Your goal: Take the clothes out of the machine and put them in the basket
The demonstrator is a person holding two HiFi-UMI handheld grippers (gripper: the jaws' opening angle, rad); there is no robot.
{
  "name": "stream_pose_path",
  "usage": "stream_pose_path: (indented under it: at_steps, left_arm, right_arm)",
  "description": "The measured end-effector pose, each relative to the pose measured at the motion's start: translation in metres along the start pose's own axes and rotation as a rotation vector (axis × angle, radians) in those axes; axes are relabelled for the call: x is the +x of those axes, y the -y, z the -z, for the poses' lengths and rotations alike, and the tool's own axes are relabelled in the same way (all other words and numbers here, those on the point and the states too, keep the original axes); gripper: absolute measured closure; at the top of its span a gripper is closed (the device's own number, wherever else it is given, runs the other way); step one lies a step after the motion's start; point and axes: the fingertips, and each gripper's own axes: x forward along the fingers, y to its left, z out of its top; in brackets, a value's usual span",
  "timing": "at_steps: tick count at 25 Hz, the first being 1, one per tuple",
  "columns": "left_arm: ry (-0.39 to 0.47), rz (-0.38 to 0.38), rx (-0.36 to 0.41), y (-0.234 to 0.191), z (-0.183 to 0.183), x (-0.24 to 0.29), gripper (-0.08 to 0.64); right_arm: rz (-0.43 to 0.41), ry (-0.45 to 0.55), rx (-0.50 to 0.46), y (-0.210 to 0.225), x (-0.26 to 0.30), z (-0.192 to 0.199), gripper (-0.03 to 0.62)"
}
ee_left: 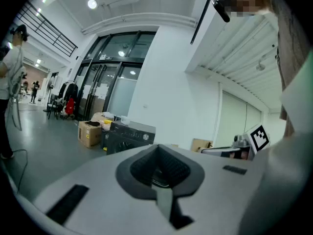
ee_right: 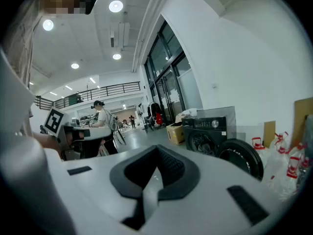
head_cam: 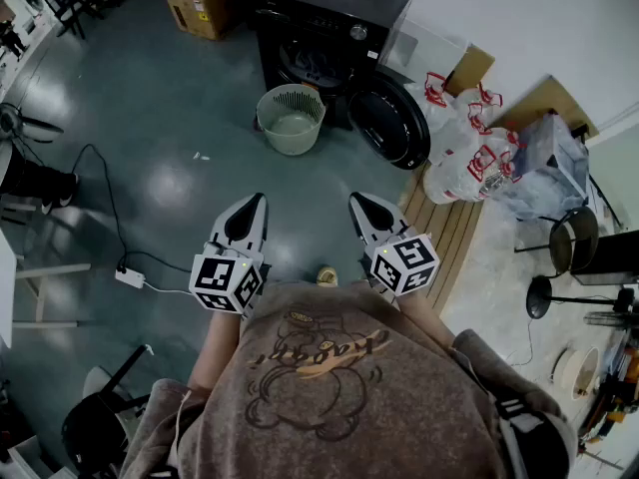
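Pointing slightly below level, side by side before our chest, our left gripper point(head_cam: 252, 208) and right gripper point(head_cam: 361, 206) are both clenched on nothing. Well ahead, the basket point(head_cam: 291, 120) stands just before the machine point(head_cam: 329, 8), its door point(head_cam: 391, 120) open.

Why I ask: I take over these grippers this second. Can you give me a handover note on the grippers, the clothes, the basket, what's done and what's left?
Left gripper: shut, empty, held close to the body.
Right gripper: shut, empty, level with it.
Washing machine stands ahead with its door swung open. The green basket sits on the floor in front of it, no clothes seen inside.
Drum: dark, contents hard to make out.
Done: door open, basket in place.
Left: walk up, pull the clothes out, drop them in the basket.
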Motion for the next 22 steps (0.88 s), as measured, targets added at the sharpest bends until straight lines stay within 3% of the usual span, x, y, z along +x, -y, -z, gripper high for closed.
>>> stream_pose_path:
  at_steps: [11,22]
  left_arm:
    - [0.001,0.024,0.005,-0.003,-0.006,0.005,0.554]
    - [-0.005,0.109,0.012,-0.040,0.006,0.000,0.554]
  right_arm:
    - [-0.010,0.021,0.010,-0.003,0.002,-0.012,0.604]
    - [0.085,-0.007,0.015,-0.028,0.019,0.016,0.604]
